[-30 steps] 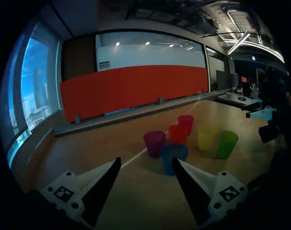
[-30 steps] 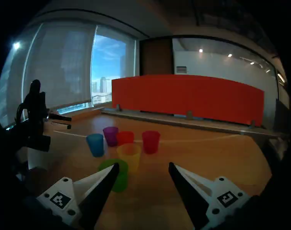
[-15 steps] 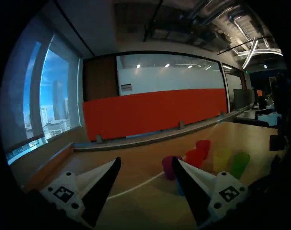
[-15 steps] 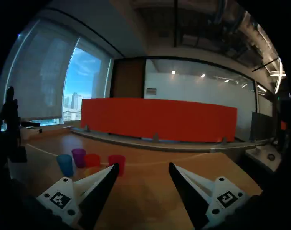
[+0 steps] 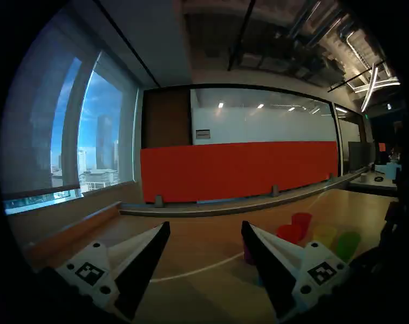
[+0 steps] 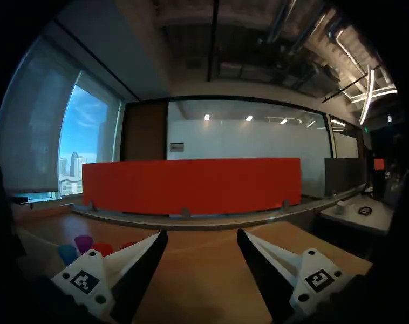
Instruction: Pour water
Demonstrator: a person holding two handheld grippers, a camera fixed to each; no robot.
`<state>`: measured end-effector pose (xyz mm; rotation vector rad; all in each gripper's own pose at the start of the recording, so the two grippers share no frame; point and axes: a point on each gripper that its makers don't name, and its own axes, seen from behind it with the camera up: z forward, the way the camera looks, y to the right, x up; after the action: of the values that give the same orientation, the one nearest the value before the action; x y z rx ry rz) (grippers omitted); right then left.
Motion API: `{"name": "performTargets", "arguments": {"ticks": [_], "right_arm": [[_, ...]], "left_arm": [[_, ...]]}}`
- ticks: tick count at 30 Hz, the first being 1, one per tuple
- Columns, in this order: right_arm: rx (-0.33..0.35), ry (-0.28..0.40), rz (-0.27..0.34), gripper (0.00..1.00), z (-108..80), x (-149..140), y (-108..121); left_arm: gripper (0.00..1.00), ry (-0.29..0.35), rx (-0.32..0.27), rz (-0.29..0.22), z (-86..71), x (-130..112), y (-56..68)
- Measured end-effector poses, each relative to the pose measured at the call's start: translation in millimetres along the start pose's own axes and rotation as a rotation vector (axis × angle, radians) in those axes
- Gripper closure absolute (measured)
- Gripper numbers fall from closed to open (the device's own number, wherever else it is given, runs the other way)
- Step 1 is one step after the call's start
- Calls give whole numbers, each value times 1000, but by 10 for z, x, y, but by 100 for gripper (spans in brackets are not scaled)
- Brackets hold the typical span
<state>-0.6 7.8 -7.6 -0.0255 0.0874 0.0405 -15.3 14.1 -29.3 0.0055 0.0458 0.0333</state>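
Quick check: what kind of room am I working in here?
Most likely an open-plan office: a long wooden desk with an orange-red divider panel, a glass-walled room behind it, and a large window onto city high-rises.

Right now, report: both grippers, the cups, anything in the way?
Left gripper open, empty. Right gripper open, empty. Cluster of coloured plastic cups upright on light wooden table, none held. Nothing seen in the way.
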Motion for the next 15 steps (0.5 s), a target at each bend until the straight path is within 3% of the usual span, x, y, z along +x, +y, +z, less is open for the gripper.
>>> {"name": "performTargets", "arguments": {"ticks": [15], "right_arm": [[-48,-10,17,1,79,-109,3]], "left_arm": [[2,-11,24,-2,29,-110,4]]}}
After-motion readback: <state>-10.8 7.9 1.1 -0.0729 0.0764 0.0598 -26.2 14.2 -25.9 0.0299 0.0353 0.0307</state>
